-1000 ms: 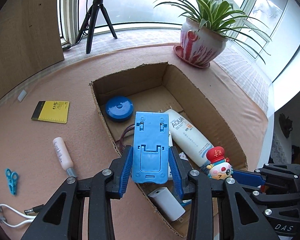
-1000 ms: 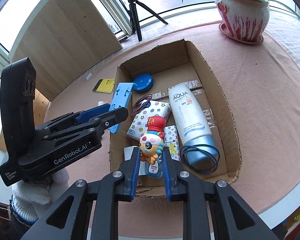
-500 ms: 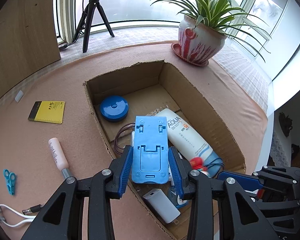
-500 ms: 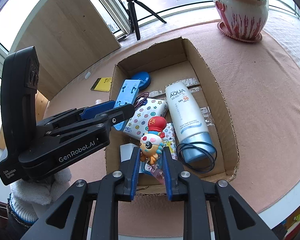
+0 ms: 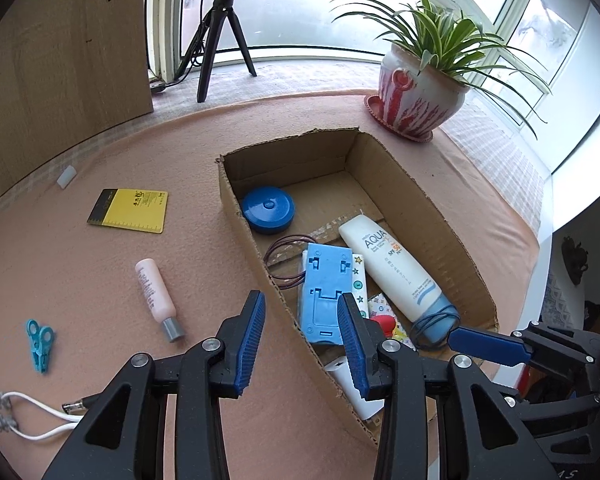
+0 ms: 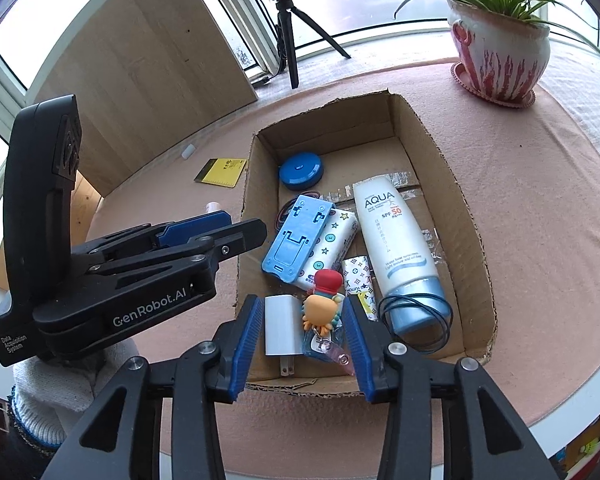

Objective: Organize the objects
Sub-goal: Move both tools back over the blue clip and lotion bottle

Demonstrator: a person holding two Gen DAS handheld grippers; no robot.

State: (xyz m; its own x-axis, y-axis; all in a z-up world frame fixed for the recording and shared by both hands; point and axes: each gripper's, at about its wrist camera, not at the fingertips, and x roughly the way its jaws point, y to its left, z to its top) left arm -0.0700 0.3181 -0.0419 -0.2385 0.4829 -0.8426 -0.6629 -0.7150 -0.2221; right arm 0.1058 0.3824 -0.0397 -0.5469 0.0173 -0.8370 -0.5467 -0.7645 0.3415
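Your left tool (image 5: 302,338) hangs over the near left wall of the cardboard box (image 5: 460,236). Its two blue pads stand apart and nothing is between them. The blue phone stand (image 5: 322,296) lies flat in the box, on top of a white pack with stars (image 6: 332,248) and some thin dark loops. It touches neither pad.

Your right tool (image 6: 298,338) is over the near end of the box. Its pads have just been opening. The little toy with the red hat (image 6: 324,300) lies between them on the box floor, but the pads do not press on it. A white plug (image 6: 282,326) lies just beside the toy.

Also in the box are a round blue case (image 5: 268,210) near the far left corner and a white sunscreen tube (image 6: 396,240) along the right side, with a black loop around its blue cap.

On the pink surface (image 5: 60,280), left of the box, you have a yellow card (image 5: 130,210), a pink tube (image 5: 156,294), a small teal clip (image 5: 40,344) and a white cable (image 5: 40,416). A potted plant (image 5: 420,88) stands beyond the box.
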